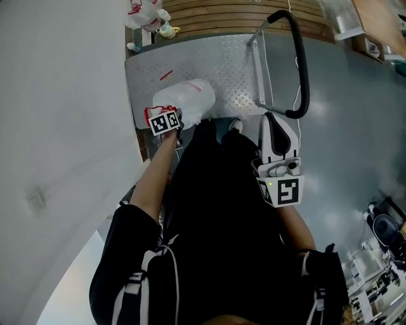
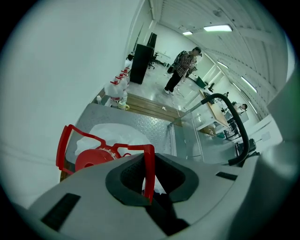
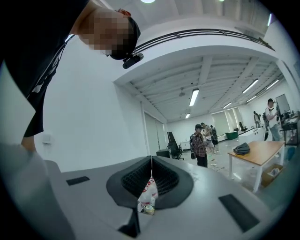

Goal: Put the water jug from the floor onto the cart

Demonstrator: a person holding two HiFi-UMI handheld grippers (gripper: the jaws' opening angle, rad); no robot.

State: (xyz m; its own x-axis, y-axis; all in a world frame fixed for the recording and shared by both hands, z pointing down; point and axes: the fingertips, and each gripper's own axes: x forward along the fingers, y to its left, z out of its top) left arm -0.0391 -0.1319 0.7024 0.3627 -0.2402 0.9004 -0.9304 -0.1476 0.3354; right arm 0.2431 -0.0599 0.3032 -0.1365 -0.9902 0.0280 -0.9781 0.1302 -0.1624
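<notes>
Placement step, judged near its end. Left hand-held gripper (image 1: 166,122): clamped narrow on red carry handle (image 2: 149,168) of water jug (image 1: 189,98), pointing steeply down. Jug tilted over near edge of cart deck (image 1: 222,63); resting or just above, not clear. Next, by judgement: lowering until seated well inside the edge, then release. Right hand-held gripper (image 1: 276,126): jaws together, nothing held, level beside cart push bar (image 1: 303,63). Around: white wall (image 1: 57,95) close on left; more jugs (image 1: 147,16) and wooden boards (image 1: 241,13) beyond cart; no obstacle seen on deck

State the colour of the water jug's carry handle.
Red. The handle shows best in the left gripper view.
</notes>
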